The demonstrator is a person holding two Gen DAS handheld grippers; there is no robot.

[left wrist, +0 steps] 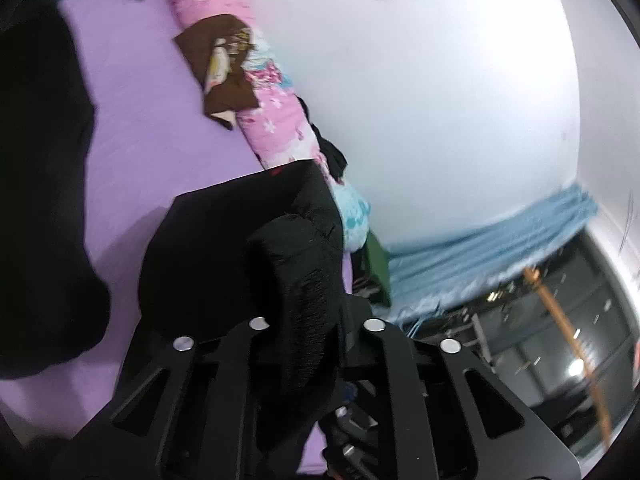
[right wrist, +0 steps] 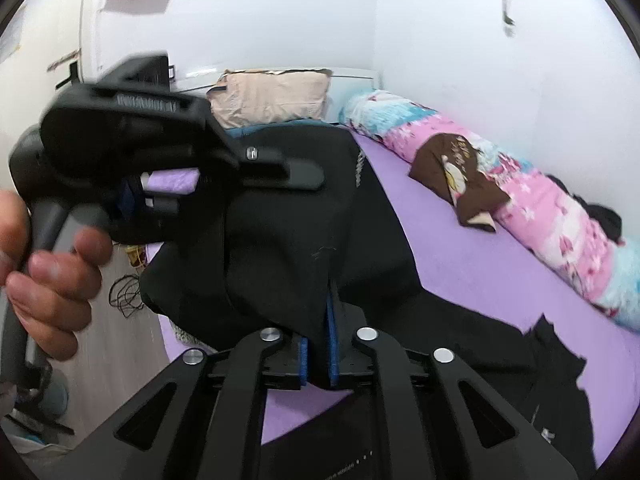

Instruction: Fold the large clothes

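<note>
Garment (right wrist: 280, 240), big black one, bunched up over purple bed (right wrist: 460, 248). Left gripper (left wrist: 304, 320) jaws clamped on a fold; right gripper (right wrist: 320, 344) jaws pinch another. No containers w/ contents visible.

black garment (right wrist: 280, 216) | bunched, lifted; rest draped on purple bed

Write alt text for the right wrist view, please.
The right tongs, with blue pads, pinch a fold of large black cloth garment above a purple bed sheet. A hand holds the left tongs on the same garment.
</note>
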